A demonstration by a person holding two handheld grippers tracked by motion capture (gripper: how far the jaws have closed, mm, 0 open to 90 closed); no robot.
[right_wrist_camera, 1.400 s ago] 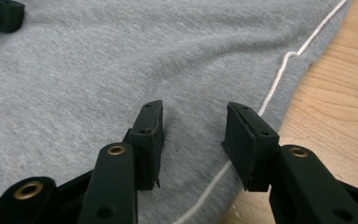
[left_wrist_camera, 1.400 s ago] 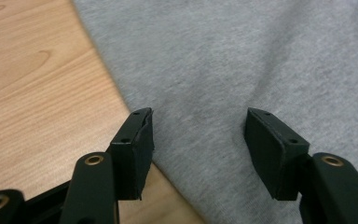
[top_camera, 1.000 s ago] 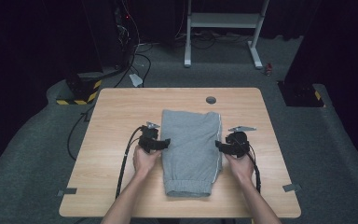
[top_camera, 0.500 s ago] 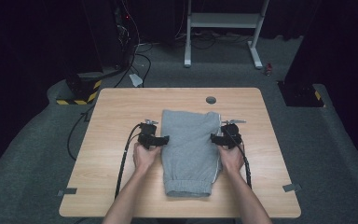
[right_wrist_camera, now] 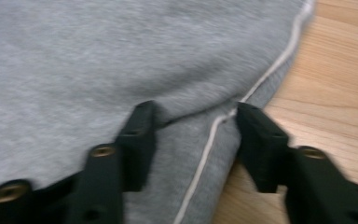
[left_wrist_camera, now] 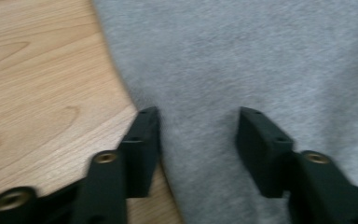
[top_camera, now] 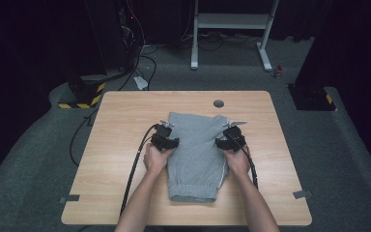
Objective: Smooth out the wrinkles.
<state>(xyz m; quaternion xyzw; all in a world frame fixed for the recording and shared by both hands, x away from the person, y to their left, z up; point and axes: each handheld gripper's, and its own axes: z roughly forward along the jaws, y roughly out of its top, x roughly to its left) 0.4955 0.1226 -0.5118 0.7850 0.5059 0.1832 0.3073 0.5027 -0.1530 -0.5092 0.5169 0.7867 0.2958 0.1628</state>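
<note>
Garment: folded grey shorts (top_camera: pixel 195 154) are laid flat mid-table (top_camera: pixel 125 111).
Left gripper (left_wrist_camera: pixel 196 135): jaws held wide, straddling the left edge.
Right gripper (right_wrist_camera: pixel 193 126): jaws wide over the piped edge.
Advice: both layers should be pinched before any lift is attempted.

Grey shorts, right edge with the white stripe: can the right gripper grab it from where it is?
Probably yes. The right gripper is open, its jaws straddling the white stripe at the edge of the grey shorts, with nothing between.
</note>
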